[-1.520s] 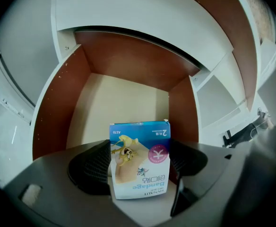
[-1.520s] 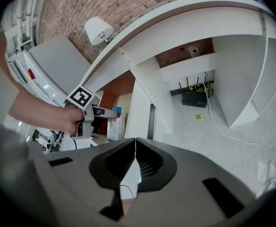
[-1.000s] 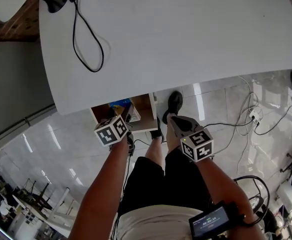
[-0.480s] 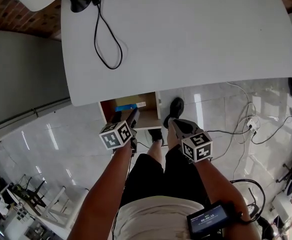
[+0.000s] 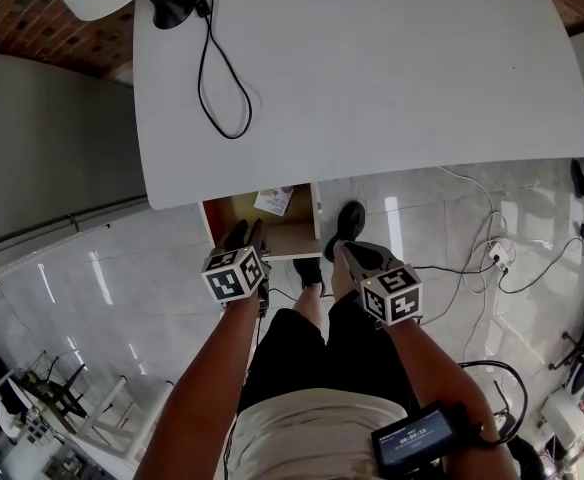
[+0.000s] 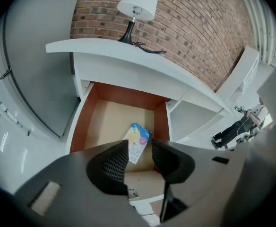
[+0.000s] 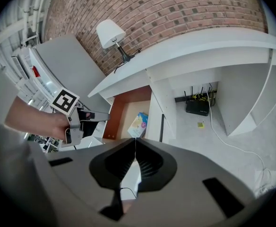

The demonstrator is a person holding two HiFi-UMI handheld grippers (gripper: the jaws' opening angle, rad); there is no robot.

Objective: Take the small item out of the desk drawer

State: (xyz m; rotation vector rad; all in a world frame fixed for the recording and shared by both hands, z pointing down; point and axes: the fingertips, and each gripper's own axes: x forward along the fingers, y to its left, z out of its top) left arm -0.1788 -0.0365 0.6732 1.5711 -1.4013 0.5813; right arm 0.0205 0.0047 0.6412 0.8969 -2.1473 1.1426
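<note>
Head view is showing the open drawer [image 5: 290, 236] jutting from under the white desk [image 5: 392, 78]. The small packet [image 5: 273, 201] is lying on its floor toward the back, at about 1 o'clock from the left tool [image 5: 242, 234]. The left forearm is reaching forward and down, holding that tool above the drawer's front edge. The right tool [image 5: 346, 251] is hanging at 3 o'clock of it, over the person's knee and clear of the drawer.

Left gripper view is looking along the left tool [image 6: 139, 156]. Its jaws are closing to a narrow gap and pressing on nothing. The packet [image 6: 140, 134] is showing through that gap but lying well beyond the tips. To my mind the jaws are narrowing too early: they are needing to spread again, dip deeper toward 12 o'clock, and pinch one edge or corner, since a thin packet is offering little else.

Right gripper view is showing the right tool [image 7: 135, 143] with its jaws pressed together and empty. The packet [image 7: 139, 123] is sitting at 12 o'clock.
</note>
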